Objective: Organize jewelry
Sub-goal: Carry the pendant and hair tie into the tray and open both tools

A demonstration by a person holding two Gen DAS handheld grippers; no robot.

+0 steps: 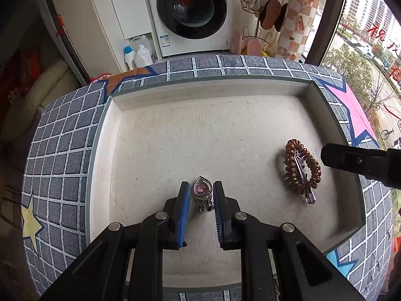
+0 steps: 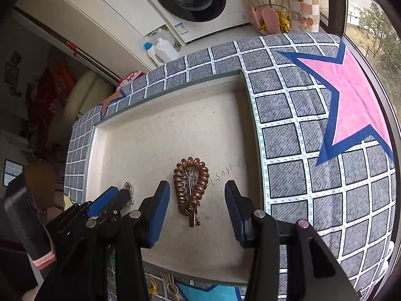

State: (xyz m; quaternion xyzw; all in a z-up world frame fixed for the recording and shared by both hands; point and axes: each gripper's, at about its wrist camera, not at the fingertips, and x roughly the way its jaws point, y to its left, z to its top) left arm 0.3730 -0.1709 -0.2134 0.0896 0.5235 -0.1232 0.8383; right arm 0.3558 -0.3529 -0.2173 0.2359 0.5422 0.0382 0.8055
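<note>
A shallow white felt-lined tray (image 1: 200, 85) sits on a checked cloth. A silver heart-shaped brooch (image 1: 203, 192) with a pink stone lies on the tray floor between the blue pads of my left gripper (image 1: 201, 185), which is open; a gap shows on the left side. To the right lies a brown coiled hair tie (image 1: 302, 166) with a metal hair clip (image 1: 307, 195) through it. In the right wrist view the hair tie (image 2: 191, 183) and clip (image 2: 193, 217) lie between the wide-apart fingers of my right gripper (image 2: 196, 184), untouched. My left gripper (image 2: 116, 197) stands beside it over the brooch (image 2: 129, 188).
The grey checked cloth (image 2: 288, 138) with pink, blue and yellow stars covers the table around the tray (image 2: 170, 91). Beyond the far edge stand a washing machine (image 1: 191, 12), detergent bottles (image 1: 140, 55) and a wire rack (image 1: 260, 32). A window (image 1: 363, 50) is at the right.
</note>
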